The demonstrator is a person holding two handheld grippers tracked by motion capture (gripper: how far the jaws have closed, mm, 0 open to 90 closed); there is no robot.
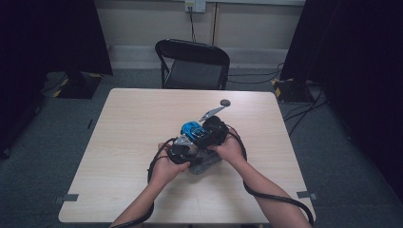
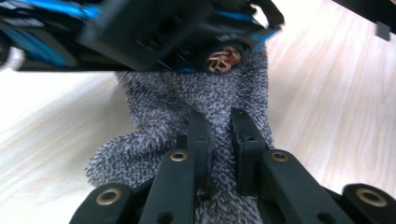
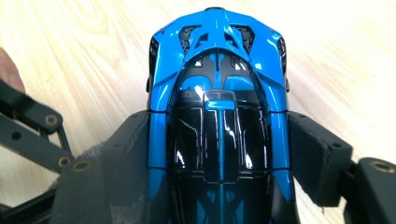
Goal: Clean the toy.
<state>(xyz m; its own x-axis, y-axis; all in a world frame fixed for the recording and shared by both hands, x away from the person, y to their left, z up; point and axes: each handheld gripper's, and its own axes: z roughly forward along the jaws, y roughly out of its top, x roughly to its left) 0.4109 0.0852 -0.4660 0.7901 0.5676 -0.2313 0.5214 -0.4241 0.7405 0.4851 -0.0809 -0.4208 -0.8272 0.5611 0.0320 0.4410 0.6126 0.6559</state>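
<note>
Near the desk's (image 1: pixel 142 114) middle, my right gripper (image 3: pixel 219 154) is clamping the blue toy car (image 3: pixel 218 93) by its sides, while my left gripper (image 2: pixel 219 135) is pinching the grey fuzzy cloth (image 2: pixel 163 107) lying beneath the car, jaws nearly together.

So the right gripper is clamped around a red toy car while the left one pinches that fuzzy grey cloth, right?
Not quite: the toy car is blue and black, not red, as the right gripper view shows. The rest holds: the right gripper clamps its sides, and the left gripper pinches the fuzzy grey cloth.
</note>
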